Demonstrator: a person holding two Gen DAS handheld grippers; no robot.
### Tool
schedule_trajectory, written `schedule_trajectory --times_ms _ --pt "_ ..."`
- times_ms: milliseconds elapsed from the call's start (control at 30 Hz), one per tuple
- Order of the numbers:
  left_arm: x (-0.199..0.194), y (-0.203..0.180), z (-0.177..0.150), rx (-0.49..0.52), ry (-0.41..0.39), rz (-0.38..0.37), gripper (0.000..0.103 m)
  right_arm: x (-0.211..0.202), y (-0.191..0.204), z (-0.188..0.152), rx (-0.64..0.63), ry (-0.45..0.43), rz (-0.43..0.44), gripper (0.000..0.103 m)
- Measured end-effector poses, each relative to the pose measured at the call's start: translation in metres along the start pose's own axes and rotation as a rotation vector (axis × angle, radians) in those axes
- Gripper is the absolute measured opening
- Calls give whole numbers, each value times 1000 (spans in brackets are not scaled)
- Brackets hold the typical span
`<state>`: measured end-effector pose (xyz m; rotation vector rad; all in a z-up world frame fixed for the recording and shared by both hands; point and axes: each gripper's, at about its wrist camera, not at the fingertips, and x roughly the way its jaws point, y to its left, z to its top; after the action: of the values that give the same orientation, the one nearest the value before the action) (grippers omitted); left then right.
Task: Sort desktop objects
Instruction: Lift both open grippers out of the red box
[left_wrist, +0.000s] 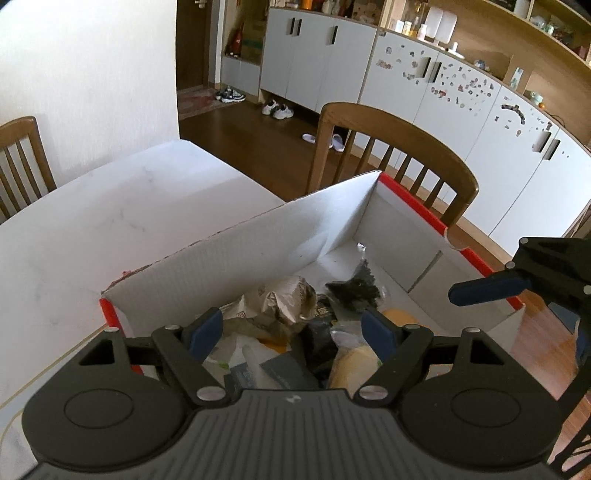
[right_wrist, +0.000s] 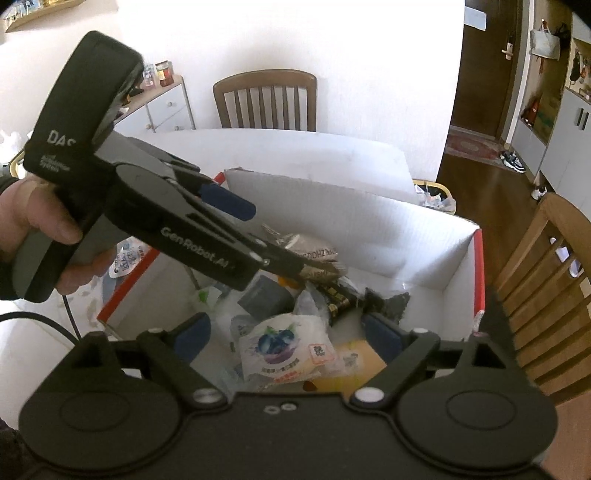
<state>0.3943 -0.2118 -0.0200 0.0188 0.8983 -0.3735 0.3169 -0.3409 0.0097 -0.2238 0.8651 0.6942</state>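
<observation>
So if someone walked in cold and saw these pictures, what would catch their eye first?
Probably the white cardboard box with red edges on the table, heaped with snack packets, the blueberry-print packet uppermost. Next, both grippers poised above it, jaws open and empty: the left gripper reaching in from the left, the right gripper nearest the camera.

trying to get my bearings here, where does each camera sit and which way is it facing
Left wrist: sits on the left gripper, looking down into the cardboard box; its own open fingers show, plus the right gripper's fingertip at right.
Right wrist: sits on the right gripper, looking down into the box from another side; its open fingers, the left gripper and the hand holding it show.
Shared: the box, its packets, wooden chairs.
</observation>
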Motion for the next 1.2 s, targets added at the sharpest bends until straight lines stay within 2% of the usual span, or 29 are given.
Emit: schedule_trajectory --times_ms 367,567,633,667,867,1200 --pt "-39 -8 -19 -11 -62 -6 82 -26 -1 -8 42 -53 -20 95" --pt "-61 -8 -34 -28 -97 -25 89 -44 3 -15 50 -100 -2 103" --pt "-67 -8 -38 -32 -108 -35 100 -48 4 -16 64 -108 -9 103" --pt "-70 -8 -41 -32 -116 -38 103 -49 4 -16 70 -111 -11 103" --pt "-81 -8 -55 -24 -131 -91 103 -57 12 -20 106 -134 -33 103" --pt "-106 1 -82 -14 -167 -109 103 -65 32 -22 158 -169 -73 103"
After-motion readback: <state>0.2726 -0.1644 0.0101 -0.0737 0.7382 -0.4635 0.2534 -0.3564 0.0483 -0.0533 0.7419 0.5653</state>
